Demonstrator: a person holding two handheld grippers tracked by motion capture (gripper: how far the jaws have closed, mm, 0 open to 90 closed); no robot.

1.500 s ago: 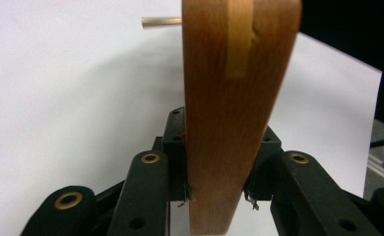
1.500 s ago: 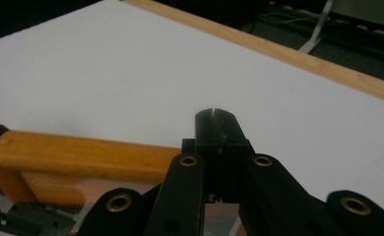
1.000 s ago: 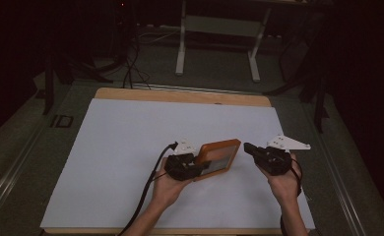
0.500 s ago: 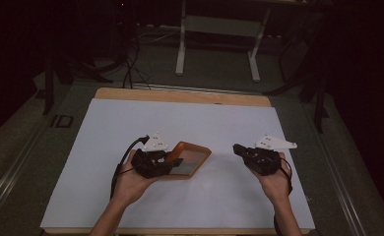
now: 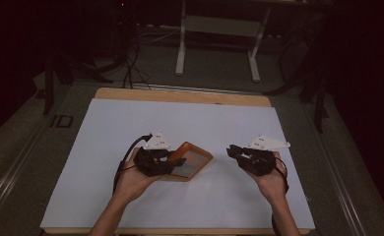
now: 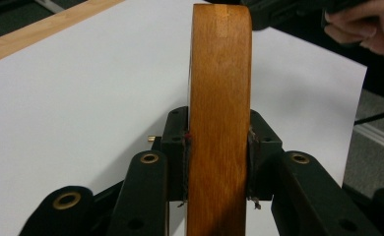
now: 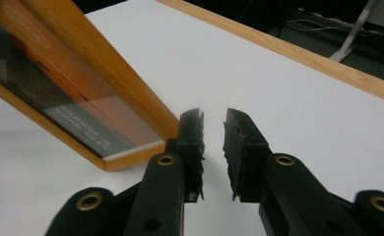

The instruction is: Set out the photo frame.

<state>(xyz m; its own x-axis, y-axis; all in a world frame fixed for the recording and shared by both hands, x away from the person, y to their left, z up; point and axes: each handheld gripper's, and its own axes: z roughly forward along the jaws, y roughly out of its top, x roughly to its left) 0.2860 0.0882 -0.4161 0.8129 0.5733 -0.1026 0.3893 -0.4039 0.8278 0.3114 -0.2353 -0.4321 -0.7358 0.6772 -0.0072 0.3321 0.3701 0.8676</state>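
A wooden picture frame (image 5: 192,160) with a glass front hangs tilted just above the white sheet, left of centre. My left gripper (image 5: 173,162) is shut on its near edge; in the left gripper view both pads clamp the frame's brown side (image 6: 219,98), with my left gripper (image 6: 218,142) around it. My right gripper (image 5: 233,151) floats to the right of the frame, apart from it. Its jaws have just been opening, and the right gripper (image 7: 213,132) shows a narrow gap with nothing in it. The frame (image 7: 81,83) lies to the left there.
A white sheet (image 5: 205,123) covers most of the wooden table (image 5: 180,96). Beyond the far edge, on the dark floor, stand a white stand's legs (image 5: 251,64) and some cables. The other hand (image 6: 362,24) appears at the top right of the left gripper view.
My left gripper carried the frame to the left, away from the right gripper, which was at the frame's right corner a second ago. The right hand shifted slightly left.
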